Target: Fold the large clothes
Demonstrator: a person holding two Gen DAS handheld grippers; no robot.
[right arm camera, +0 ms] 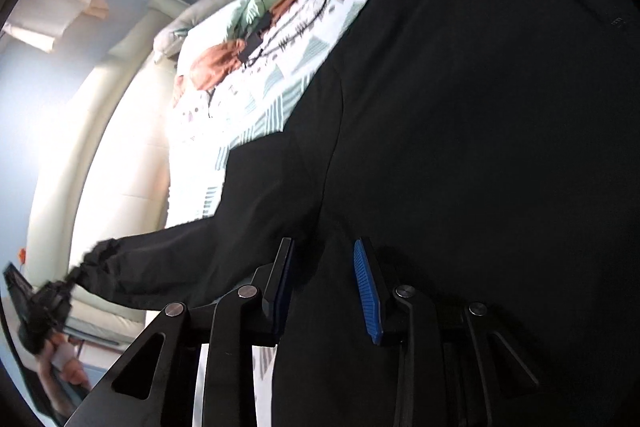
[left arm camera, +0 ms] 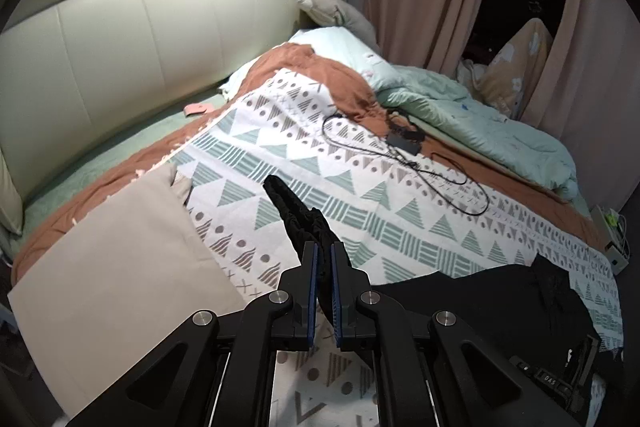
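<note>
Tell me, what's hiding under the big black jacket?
Under the black jacket lies the patterned blanket, showing beyond its edges. What is beneath the jacket's middle is covered. The left gripper pinches its sleeve cuff; the right gripper is open over it.

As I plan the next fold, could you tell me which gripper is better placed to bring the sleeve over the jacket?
Left. The left gripper is already shut on the sleeve; the right gripper is open over the jacket.
</note>
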